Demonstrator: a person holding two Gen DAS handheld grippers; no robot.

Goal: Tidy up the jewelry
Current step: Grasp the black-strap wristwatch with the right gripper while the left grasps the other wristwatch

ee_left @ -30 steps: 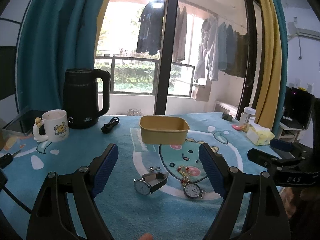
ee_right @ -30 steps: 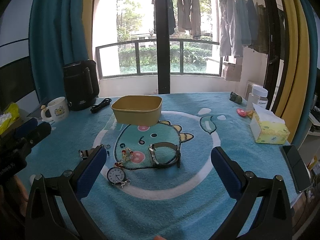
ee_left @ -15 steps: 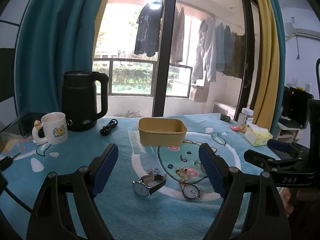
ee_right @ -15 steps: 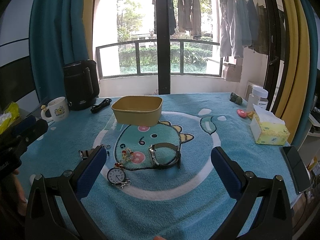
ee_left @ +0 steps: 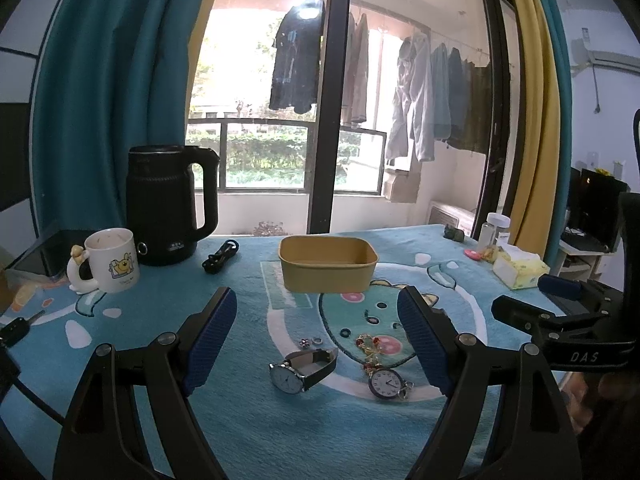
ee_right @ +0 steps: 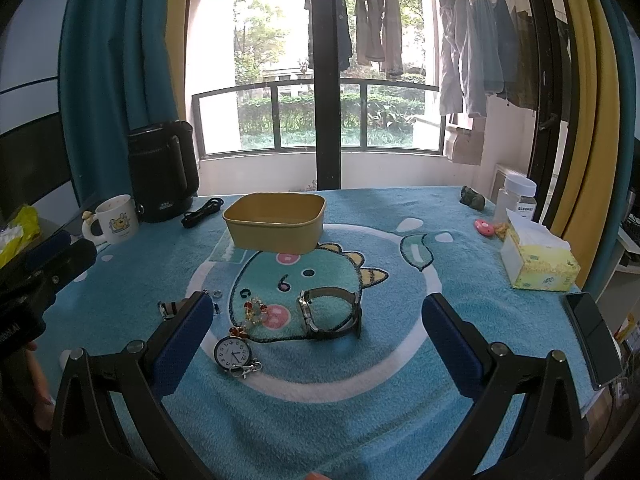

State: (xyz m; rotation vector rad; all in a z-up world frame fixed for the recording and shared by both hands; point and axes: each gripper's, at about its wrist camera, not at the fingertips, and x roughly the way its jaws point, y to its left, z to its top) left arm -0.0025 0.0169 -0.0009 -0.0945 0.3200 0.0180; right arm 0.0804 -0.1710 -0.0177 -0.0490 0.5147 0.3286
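A yellow box (ee_left: 328, 263) (ee_right: 275, 221) stands open and empty on the blue dinosaur mat. In front of it lie a black-strap wristwatch (ee_left: 303, 369), a blue pocket watch (ee_left: 386, 383) (ee_right: 233, 353), a red-and-gold bracelet (ee_left: 370, 345) (ee_right: 255, 309), small rings (ee_left: 312, 341) and, in the right wrist view, a second wristwatch (ee_right: 329, 314). My left gripper (ee_left: 316, 342) is open and empty, above the mat short of the wristwatch. My right gripper (ee_right: 316, 334) is open and empty, short of the second wristwatch. The right gripper also shows in the left wrist view (ee_left: 560, 320).
A black kettle (ee_left: 170, 204), a white mug (ee_left: 110, 260) and a black cable (ee_left: 221, 256) stand at the back left. A tissue box (ee_right: 538, 262), a jar (ee_right: 516, 200) and a phone (ee_right: 594, 338) are at the right edge.
The left gripper has drawn back and tilted slightly, so the watches sit a little higher in its view. The right gripper has hardly moved. Both stay open.
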